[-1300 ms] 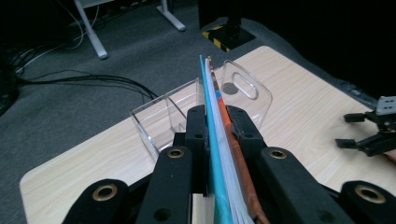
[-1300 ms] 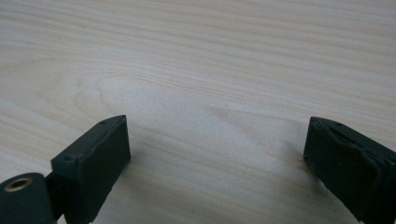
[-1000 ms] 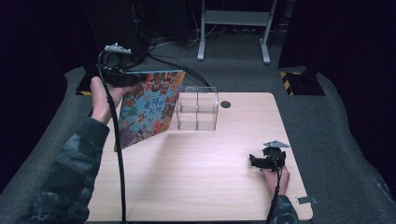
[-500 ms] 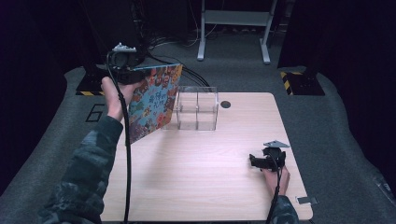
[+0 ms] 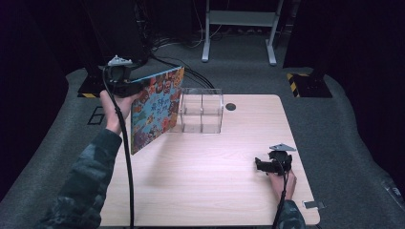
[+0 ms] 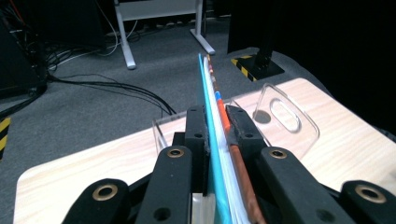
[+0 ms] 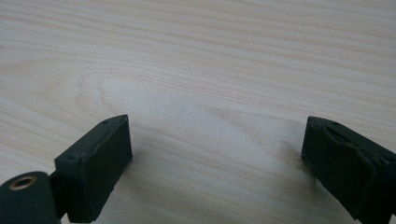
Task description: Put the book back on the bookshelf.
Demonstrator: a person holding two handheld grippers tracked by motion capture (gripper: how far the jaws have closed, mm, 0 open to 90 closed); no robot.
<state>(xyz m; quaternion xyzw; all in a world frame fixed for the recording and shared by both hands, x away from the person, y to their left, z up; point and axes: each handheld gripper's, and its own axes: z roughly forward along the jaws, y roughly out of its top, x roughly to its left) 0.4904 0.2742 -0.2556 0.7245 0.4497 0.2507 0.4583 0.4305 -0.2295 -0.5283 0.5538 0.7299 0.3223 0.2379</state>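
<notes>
A colourful picture book (image 5: 155,107) hangs upright over the left side of the wooden table (image 5: 215,191). My left gripper (image 5: 125,86) is shut on its upper left edge. Seen along the jaws, the pads clamp the book's (image 6: 217,140) thin edge in my left gripper (image 6: 219,126). A clear plastic rack (image 5: 200,110) with dividers stands just right of the book, and its rounded end plate (image 6: 285,116) lies ahead of the jaws. At the table's right, my right gripper (image 5: 260,165) rests low and open, with bare wood (image 7: 210,70) between the jaws of the right gripper (image 7: 217,158).
A round black hole (image 5: 230,106) sits in the table behind the rack. Cables (image 5: 162,47) and a metal stand's legs (image 5: 239,33) lie on the grey floor beyond. A strip of tape (image 5: 313,204) marks the table's near right corner.
My left hand has lowered the book a little and turned it more edge-on beside the clear rack. The right gripper has stayed where it was.
</notes>
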